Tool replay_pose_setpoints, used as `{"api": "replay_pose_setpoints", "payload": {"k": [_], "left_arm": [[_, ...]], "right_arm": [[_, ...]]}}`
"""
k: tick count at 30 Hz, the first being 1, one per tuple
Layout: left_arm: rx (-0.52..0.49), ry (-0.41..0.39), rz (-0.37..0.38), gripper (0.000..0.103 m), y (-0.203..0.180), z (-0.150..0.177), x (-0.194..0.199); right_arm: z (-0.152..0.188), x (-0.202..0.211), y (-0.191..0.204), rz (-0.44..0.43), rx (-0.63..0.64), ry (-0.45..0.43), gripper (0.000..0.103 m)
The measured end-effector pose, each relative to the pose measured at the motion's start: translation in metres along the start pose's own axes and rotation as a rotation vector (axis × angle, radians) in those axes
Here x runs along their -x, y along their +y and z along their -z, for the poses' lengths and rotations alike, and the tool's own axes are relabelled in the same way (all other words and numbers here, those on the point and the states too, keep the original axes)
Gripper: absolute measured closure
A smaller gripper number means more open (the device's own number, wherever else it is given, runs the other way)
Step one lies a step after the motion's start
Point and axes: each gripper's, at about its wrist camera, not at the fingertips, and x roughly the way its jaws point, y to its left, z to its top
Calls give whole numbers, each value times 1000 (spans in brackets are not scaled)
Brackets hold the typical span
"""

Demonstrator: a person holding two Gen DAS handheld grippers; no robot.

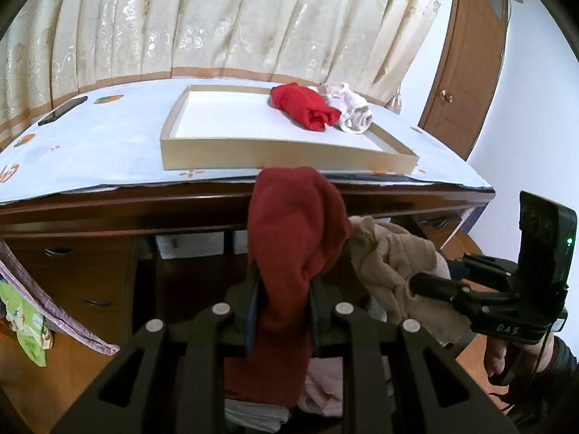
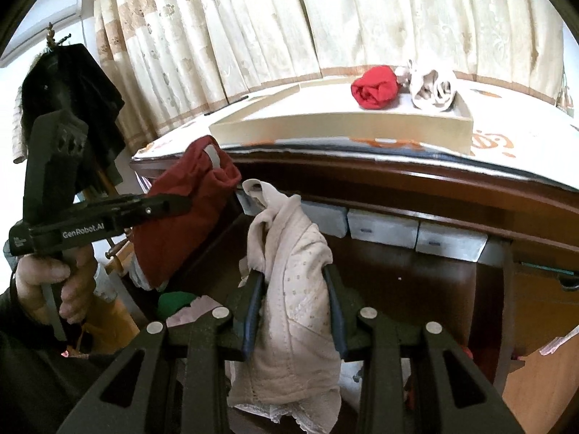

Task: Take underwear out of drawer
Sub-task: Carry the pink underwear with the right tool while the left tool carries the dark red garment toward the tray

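Left wrist: dark red underwear between clamped fingers.

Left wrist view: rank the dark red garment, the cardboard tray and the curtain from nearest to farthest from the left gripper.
1. Dark red garment: clamped in the left gripper, low centre.
2. Cardboard tray: on the desk top beyond, centre.
3. Curtain: behind the desk, across the top.

The dark wooden table is covered by a pale blue cloth with orange prints. On the cloth sits a shallow tan cardboard tray with a white floor, holding a rolled red garment touching a crumpled cream garment. A flat black phone-like slab lies near the cloth's far left edge.
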Motion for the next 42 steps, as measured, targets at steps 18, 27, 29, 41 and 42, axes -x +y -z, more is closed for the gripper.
{"api": "replay_pose_setpoints", "payload": {"k": [18,27,29,41,42], "left_arm": [[11,-79,29,83,-7,-12,16],[10,-127,46,83,-13,-21,27],[9,-134,48,83,-14,-24,29],[-10,-196,49,83,-21,-44,42],[-13,-199,48,83,-22,-45,43]], "right_arm": [[-19,22,15,-18,16,-104,68],[-28,29,25,-17,45,-144,68],[-30,31,27,-19,48,-151,68],[-50,44,29,-21,56,-213,68],[-51,45,30,-22,58,-220,68]]}}
